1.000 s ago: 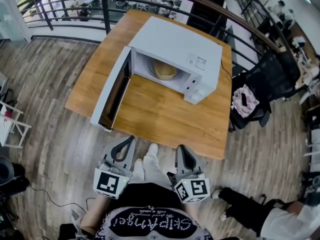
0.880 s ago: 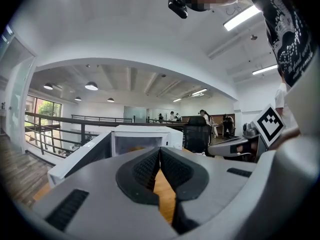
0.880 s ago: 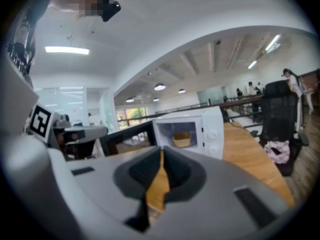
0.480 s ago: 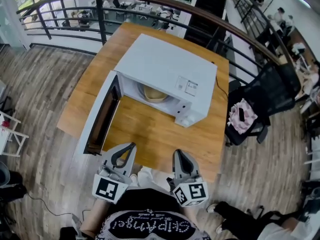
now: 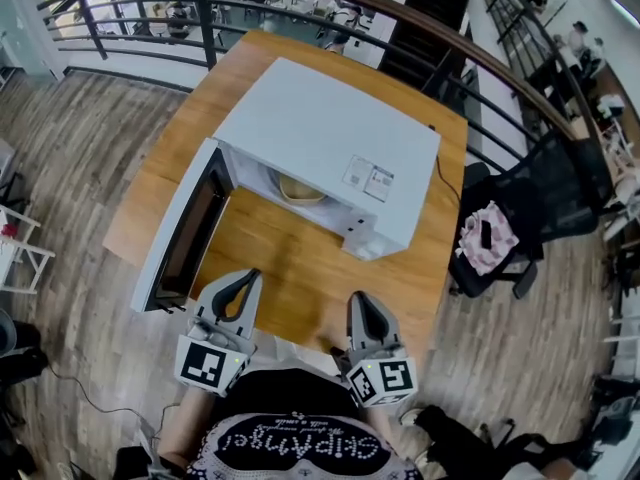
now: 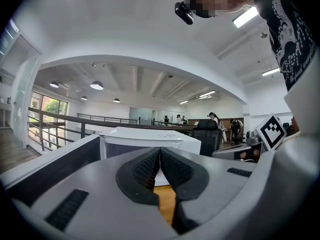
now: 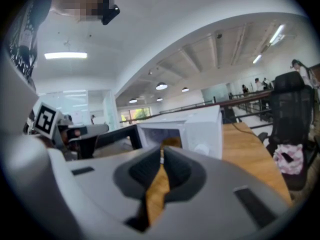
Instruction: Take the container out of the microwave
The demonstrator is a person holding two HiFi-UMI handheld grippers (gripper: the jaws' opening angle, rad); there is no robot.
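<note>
Both empty, pressed together: left gripper, right gripper; container upright inside microwave.

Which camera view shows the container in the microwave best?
The head view: the container shows from above inside the open microwave. The right gripper view shows only a tan sliver; the left gripper view shows none.

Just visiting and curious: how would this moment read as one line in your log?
microwave: door open; container: inside; left gripper: shut, empty; right gripper: shut, empty; both: short of microwave
</note>
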